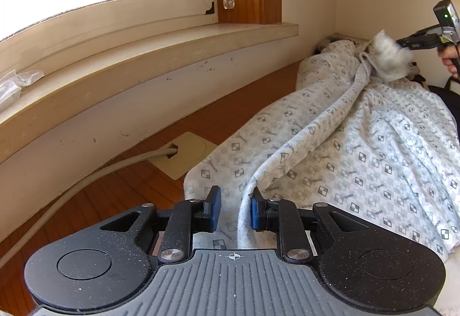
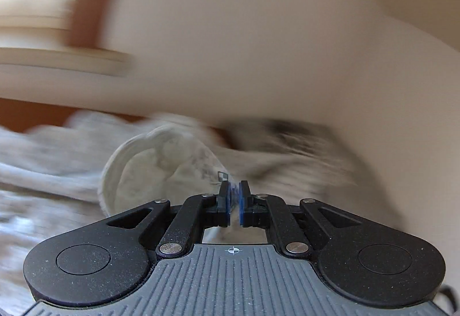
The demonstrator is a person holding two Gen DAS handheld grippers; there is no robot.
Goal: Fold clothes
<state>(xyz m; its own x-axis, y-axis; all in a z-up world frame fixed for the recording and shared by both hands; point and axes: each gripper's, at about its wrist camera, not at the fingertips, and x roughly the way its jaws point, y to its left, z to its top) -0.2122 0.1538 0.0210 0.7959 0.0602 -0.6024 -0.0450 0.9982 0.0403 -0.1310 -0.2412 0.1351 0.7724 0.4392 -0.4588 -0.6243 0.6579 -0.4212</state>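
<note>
From my left wrist camera I see the left hand-held gripper [image 1: 235, 211] with its blue pads spread apart; a raised fold of the pale grey cotton garment printed with small checkered squares [image 1: 359, 149] runs up between them, touching the right pad [image 1: 256, 212], while the left pad [image 1: 214, 208] stands clear of the cloth. The garment lies heaped across the reddish-brown wooden worktop [image 1: 120, 189], filling the view from 5 o'clock up to 1 o'clock. At 2 o'clock the right hand-held gripper [image 1: 402, 43] holds a bunched end of the garment lifted above the heap, and a person's fingers [image 1: 451, 63] wrap its handle at the frame edge. A cream square cable plate [image 1: 187, 155] is set into the worktop at 9 o'clock of the cloth, just beside its edge, with a beige cable [image 1: 86, 178] leading out of it toward 8 o'clock. A cream window sill [image 1: 143, 57] curves across 10 o'clock.

My right wrist camera is heavily blurred. There the right hand-held gripper [image 2: 235, 202] has its pads pressed nearly together, pinching a thin edge of the garment [image 2: 161, 169], which balloons toward 11 o'clock. More cloth smears across 9 o'clock; I cannot make out details beyond it.
</note>
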